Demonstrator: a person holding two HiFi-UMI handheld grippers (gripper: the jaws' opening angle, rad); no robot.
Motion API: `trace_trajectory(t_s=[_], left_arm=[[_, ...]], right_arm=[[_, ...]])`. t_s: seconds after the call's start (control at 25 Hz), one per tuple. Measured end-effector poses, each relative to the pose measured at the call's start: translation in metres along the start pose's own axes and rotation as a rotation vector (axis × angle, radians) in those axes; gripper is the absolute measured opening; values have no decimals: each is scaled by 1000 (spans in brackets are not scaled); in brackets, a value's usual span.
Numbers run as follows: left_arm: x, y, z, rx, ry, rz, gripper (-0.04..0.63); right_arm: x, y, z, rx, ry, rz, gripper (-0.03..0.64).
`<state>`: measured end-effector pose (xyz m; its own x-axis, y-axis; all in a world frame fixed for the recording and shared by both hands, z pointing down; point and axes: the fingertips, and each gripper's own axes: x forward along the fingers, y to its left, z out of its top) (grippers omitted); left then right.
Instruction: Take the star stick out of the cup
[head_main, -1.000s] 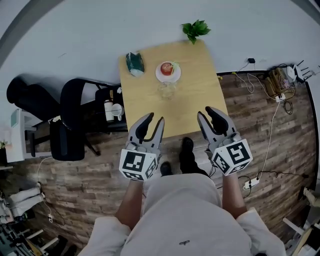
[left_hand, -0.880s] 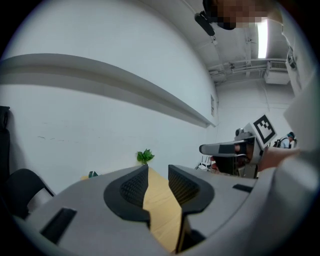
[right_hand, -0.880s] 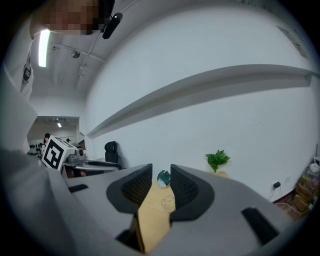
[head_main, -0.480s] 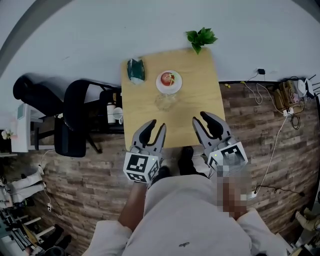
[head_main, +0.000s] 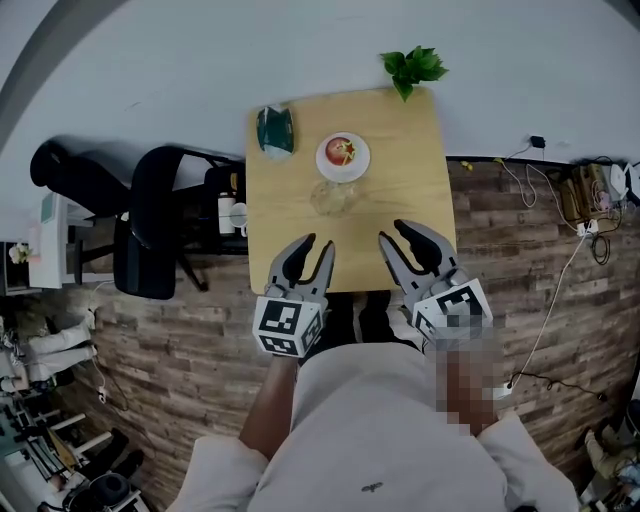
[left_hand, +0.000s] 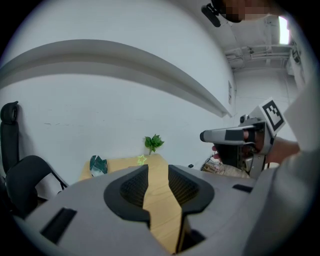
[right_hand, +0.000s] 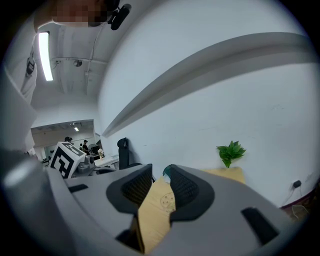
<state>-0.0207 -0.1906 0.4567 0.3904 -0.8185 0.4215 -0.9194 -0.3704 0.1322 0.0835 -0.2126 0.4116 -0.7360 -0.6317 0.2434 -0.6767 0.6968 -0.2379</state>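
Over table (head_main: 400, 130) edge, left tongs (head_main: 316, 244), right tongs (head_main: 393, 234), gaping

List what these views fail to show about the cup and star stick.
- Star stick: left gripper view shows only the star; the jaw of the left tongs hides its shaft.
- Cup: head view, clear and too small to read its contents.
- Red thing on the plate: head view, too small to identify.
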Motion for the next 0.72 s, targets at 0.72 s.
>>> trace_trajectory(t_s=[0.72], left_arm=[[76, 30, -2, 49, 58, -99, 104]], right_arm=[[28, -26, -4, -9, 58, -81, 112]])
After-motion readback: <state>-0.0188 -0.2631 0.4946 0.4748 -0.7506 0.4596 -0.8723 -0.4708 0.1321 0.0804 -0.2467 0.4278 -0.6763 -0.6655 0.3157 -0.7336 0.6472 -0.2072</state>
